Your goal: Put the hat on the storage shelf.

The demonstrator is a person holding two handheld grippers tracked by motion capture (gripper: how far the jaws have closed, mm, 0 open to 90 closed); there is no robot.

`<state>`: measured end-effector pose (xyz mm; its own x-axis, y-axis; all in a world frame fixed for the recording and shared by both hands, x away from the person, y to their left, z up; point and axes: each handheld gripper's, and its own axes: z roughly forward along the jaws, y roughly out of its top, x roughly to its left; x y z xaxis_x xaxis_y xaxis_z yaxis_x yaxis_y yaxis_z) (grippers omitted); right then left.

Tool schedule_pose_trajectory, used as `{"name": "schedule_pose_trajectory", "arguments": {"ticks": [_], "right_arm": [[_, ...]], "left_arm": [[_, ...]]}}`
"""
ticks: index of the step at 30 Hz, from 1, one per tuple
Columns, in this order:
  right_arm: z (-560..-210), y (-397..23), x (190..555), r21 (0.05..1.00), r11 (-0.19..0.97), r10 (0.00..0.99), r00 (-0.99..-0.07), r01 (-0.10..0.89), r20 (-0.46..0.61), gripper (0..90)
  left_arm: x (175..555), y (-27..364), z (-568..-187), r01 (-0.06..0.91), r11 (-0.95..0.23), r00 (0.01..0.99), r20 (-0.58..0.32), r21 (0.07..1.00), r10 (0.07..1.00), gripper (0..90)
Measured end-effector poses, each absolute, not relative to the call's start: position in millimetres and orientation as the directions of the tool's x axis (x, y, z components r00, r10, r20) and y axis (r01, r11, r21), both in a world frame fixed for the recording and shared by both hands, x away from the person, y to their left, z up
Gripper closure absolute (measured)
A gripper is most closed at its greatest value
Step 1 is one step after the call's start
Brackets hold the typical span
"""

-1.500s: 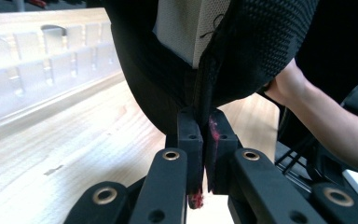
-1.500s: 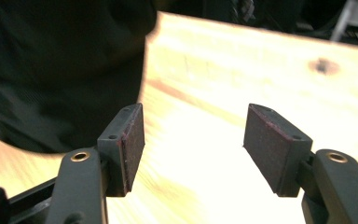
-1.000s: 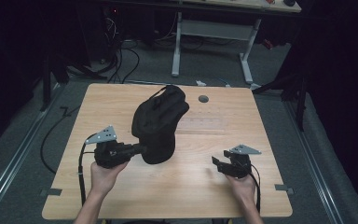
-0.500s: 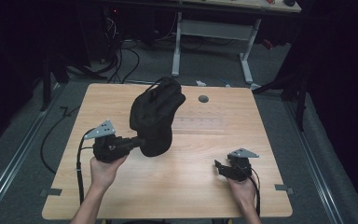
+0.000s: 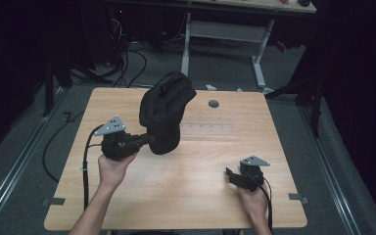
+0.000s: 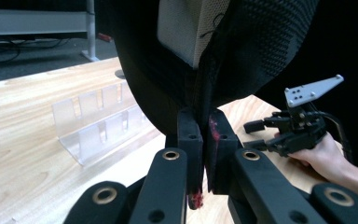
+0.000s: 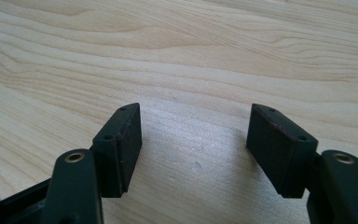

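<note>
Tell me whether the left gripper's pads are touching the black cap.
Touching. In the left gripper view, the left gripper has its pads closed on a fold of the black cap, pinching the fabric with no gap on either side.

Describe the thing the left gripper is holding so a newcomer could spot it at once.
On the light wooden table, look left of centre, beyond the left gripper. Its fingers pinch the lower edge of a black fabric cap, lifted so it hangs in a dark bundle. The clear plastic rack beside it is transparent and lies flat.

text: none legible | labels: none | numbers: none
</note>
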<state>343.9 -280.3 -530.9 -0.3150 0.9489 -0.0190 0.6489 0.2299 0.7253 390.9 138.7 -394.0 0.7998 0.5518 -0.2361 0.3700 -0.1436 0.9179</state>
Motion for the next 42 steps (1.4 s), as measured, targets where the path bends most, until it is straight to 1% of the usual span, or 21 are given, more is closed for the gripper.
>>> {"name": "schedule_pose_trajectory", "arguments": {"ticks": [23,34,42], "right_arm": [[-531.0,-279.9,343.7,0.726,0.226,0.951,-0.309,0.649,-0.019,35.1],[-531.0,-279.8,343.5,0.726,0.226,0.951,-0.309,0.649,-0.02,34.9],[-531.0,-279.8,343.4,0.726,0.227,0.95,-0.311,0.649,-0.02,34.7]], "left_arm": [[421.6,135.2,-380.7,0.328,-0.118,0.74,-0.177,0.937,0.649,86.6],[440.3,124.5,-382.6,0.335,-0.131,0.718,-0.163,0.933,0.677,86.6],[455.8,117.4,-391.7,0.353,-0.145,0.696,-0.156,0.925,0.701,86.6]]}}
